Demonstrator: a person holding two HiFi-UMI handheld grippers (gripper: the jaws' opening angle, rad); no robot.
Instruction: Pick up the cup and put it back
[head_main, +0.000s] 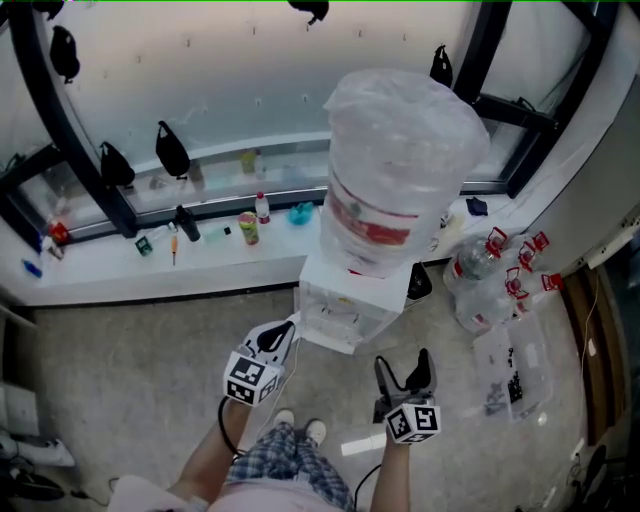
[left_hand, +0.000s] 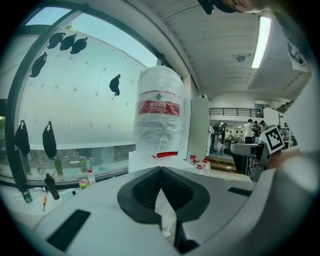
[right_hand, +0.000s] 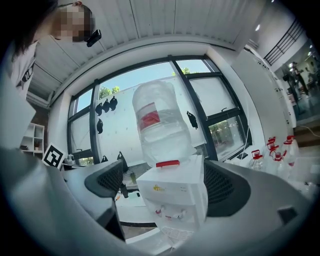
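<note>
The left gripper (head_main: 288, 325) is shut. In the left gripper view its two black pads (left_hand: 142, 192) press together at the tips, and nothing is held between them. The pads are rough, with tiny bumps. Its tip is just beside the front left corner of the water dispenser (head_main: 345, 300).

The right gripper (head_main: 405, 368) is open wide and holds nothing. In the right gripper view the white box of the water dispenser (right_hand: 175, 192) shows in the gap between the pads, farther off. This gripper hangs near the front of the water dispenser and does not touch it. Each gripper has a white cube (head_main: 250, 378) with black square marks.

I cannot see the cup for sure in any view. The small nook at the front of the water dispenser is too blurry, so I cannot tell where the cup is or which way it points.

The water dispenser is a white, smooth, boxy thing on the grey speckled floor (head_main: 130, 370). A big, round, clear water bottle (head_main: 400, 170) stands upside down on top, so its long side runs up and down. It has a red label, and a thin crinkly plastic bag covers it.

Behind is a long white window ledge (head_main: 90, 262) with small things on it, like a little bottle with a red cap (head_main: 262, 207). Black bird shapes (head_main: 172, 150) are on the window. Clear empty bottles with red caps (head_main: 490, 270) stand on the floor to the right.
</note>
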